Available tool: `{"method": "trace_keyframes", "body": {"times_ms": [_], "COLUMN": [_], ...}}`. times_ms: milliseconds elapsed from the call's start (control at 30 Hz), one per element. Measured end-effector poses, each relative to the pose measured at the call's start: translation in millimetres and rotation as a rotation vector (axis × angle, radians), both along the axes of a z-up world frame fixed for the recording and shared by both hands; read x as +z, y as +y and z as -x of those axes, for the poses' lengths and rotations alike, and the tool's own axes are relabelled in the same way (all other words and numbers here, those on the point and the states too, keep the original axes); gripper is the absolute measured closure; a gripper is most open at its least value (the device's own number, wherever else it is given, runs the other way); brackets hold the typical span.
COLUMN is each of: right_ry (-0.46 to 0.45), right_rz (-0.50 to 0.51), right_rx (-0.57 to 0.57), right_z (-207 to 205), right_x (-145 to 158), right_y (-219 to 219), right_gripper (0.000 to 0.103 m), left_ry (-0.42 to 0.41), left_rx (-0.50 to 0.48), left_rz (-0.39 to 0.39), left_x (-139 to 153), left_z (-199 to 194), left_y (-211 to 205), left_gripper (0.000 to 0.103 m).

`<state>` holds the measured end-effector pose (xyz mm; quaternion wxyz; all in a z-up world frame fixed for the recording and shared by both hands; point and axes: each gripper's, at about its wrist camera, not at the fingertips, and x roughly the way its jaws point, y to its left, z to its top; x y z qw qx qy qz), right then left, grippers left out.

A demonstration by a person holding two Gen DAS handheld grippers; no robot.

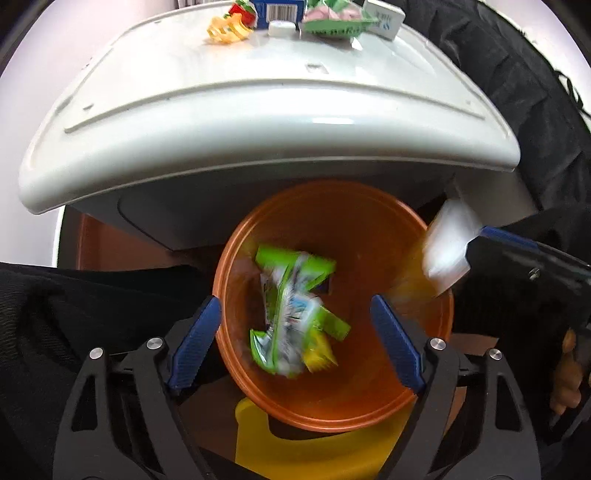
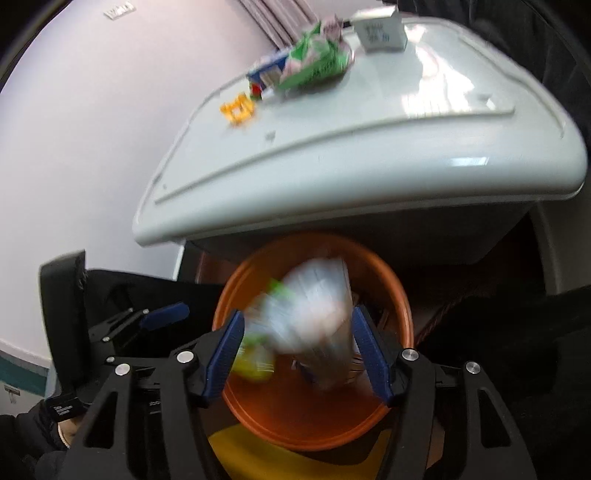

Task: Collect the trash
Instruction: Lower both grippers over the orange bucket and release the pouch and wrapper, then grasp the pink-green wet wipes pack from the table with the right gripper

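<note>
An orange bin (image 1: 332, 421) stands below both grippers, tucked half under a white table. My left gripper (image 1: 295, 301) is open over the bin. A crumpled green and white wrapper (image 1: 291, 306) lies loose inside the bin, between the fingers but touching neither pad. My right gripper (image 2: 298, 315) is open above the same bin (image 2: 295, 439). A blurred white packet (image 2: 314, 314) hangs free between its blue pads; in the left wrist view the packet (image 1: 448, 247) is at the bin's right rim. The green and yellow wrapper (image 2: 255, 365) shows underneath.
The white table (image 1: 258, 122) carries a yellow clip (image 1: 229, 27), a blue carton (image 1: 280, 11), a green and pink packet (image 1: 332, 22) and a white box (image 1: 384, 18). A yellow object (image 1: 314, 454) sits under the bin. Dark clothing flanks both sides.
</note>
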<state>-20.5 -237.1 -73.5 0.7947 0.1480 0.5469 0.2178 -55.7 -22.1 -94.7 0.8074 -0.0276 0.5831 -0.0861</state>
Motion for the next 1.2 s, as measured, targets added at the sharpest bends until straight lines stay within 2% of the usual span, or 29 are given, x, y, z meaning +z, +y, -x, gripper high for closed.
{"method": "trace_keyframes", "body": {"times_ms": [133, 367, 567, 667, 833, 933, 1067, 1200], "right_ry": [-0.044, -0.051, -0.091, -0.136, -0.203, -0.221, -0.200, -0.124], "right_rz": [-0.006, -0.013, -0.002, 0.012, 0.025, 0.029, 0.027, 0.040], "right_rx": [-0.042, -0.081, -0.078, -0.065, -0.056, -0.056, -0.076, -0.138], "right_z": [0, 0, -14, -38, -89, -128, -177, -235], "right_x": [14, 16, 24, 37, 61, 74, 79, 68], "right_y": [-13, -31, -27, -22, -14, -4, 7, 15], "right_gripper": [0.041, 0.039, 0.034, 0.028, 0.028, 0.028, 0.028, 0.027], "left_ry": [-0.011, -0.038, -0.081, -0.117, -0.211, -0.260, -0.296, -0.330], "left_rx": [0.014, 0.013, 0.007, 0.004, 0.003, 0.026, 0.060, 0.079], "left_rz": [0.012, 0.022, 0.033, 0.035, -0.011, -0.008, -0.002, -0.022], "left_x": [6, 14, 26, 37, 56, 67, 71, 68], "left_z": [0, 4, -1, -10, -36, -58, -85, -95], "left_y": [2, 5, 11, 13, 15, 20, 25, 30], "left_gripper": [0.022, 0.022, 0.022, 0.022, 0.022, 0.020, 0.016, 0.016]}}
